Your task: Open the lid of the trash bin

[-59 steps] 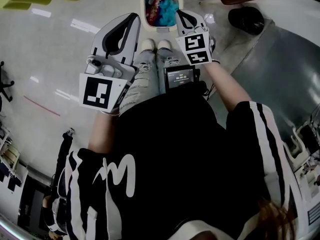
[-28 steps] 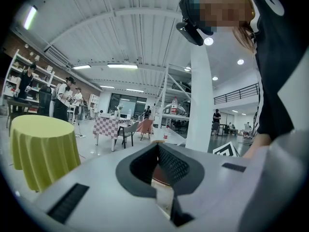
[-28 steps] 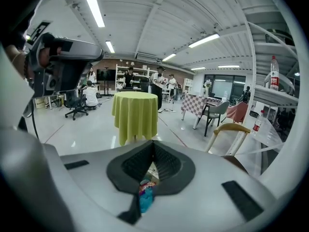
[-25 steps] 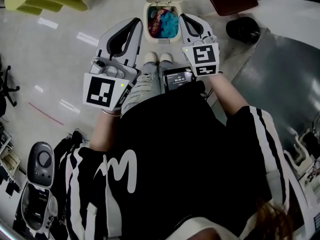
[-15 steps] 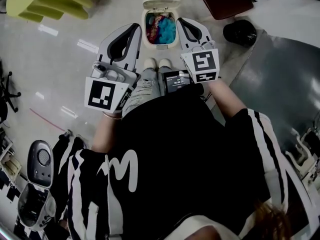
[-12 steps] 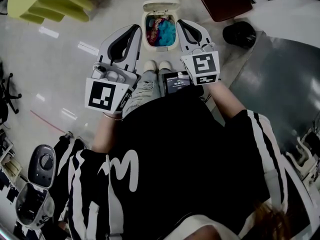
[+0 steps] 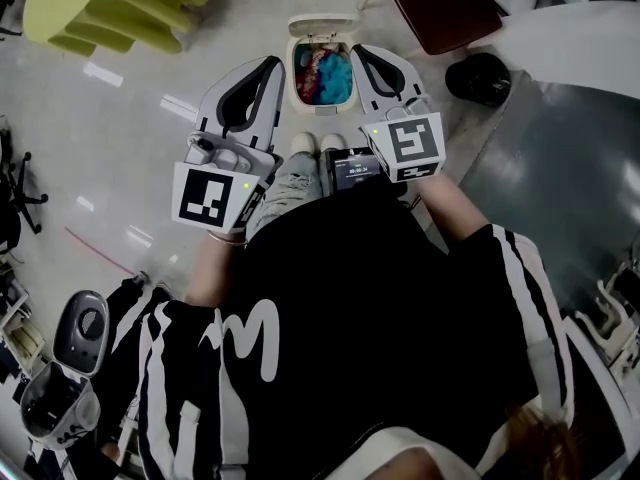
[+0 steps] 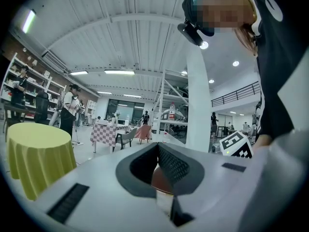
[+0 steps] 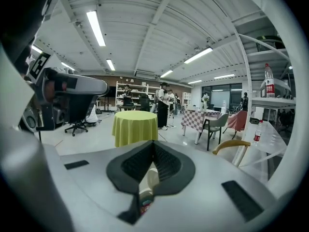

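Shows a cream, rounded-rectangular plastic trash bin point(image 7: 291, 76) on the glossy pale floor point(image 7: 150, 168), just beyond white shoes point(image 7: 318, 143), lid point(image 7: 322, 24) flipped up at far edge, crumpled blue-and-pink waste point(image 7: 322, 73) inside. Flanked by smooth grey left claw point(image 7: 271, 65) and right claw point(image 7: 357, 51), ribbed black pads point(image 8: 171, 164) pressed together.

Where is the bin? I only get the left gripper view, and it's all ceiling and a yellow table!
Observer: The bin stands on the floor just past the person's shoes, in the head view.
Operator: Is it open?
Observer: Yes. The lid is tipped back, and colourful rubbish shows inside.
Operator: Is my other gripper holding something?
Observer: No. The right gripper has its jaws together on nothing, beside the bin's right edge.
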`<state>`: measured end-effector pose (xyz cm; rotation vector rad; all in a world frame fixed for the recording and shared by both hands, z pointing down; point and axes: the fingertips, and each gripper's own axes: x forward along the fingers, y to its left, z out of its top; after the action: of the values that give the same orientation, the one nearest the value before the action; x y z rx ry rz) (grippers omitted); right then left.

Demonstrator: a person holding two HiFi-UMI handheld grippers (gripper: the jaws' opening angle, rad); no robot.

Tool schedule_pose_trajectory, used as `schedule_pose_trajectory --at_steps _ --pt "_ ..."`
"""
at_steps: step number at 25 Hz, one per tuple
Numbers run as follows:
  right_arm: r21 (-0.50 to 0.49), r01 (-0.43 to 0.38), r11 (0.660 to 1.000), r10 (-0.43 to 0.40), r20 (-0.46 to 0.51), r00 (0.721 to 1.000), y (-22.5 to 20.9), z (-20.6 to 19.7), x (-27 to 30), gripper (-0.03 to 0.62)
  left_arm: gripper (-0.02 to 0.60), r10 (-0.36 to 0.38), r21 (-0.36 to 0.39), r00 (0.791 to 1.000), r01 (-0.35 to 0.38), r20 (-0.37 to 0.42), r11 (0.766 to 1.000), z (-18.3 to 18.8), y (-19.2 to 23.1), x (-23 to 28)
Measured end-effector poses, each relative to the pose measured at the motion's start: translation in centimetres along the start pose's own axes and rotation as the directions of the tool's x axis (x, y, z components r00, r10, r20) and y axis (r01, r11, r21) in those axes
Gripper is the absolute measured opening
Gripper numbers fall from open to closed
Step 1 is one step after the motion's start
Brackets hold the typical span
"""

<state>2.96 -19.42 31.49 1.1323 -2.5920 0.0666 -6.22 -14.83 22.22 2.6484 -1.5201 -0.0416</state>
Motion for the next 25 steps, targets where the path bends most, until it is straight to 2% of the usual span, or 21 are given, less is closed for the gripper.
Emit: schedule_pose_trajectory --at_steps 10,15,25 --pt "-0.002 -0.014 1.000 0.015 0.072 0.997 0.0 2.8 -1.1 0.005 0.008 -0.010 0.015 1.000 0.010 0.025 1.000 2.0 -0.5 0.2" --pt "0.003 -0.016 1.000 0.016 0.115 0.993 -0.2 4.4 -1.9 0.005 0.007 -0.013 0.037 0.998 0.011 0.065 0.999 3.5 -0.9 0.2" --pt "0.029 -0.018 0.999 0.012 0.190 0.982 0.1 7.9 -3.6 0.005 0.007 -0.046 0.065 0.996 0.041 0.078 0.997 5.8 -2.2 -0.4"
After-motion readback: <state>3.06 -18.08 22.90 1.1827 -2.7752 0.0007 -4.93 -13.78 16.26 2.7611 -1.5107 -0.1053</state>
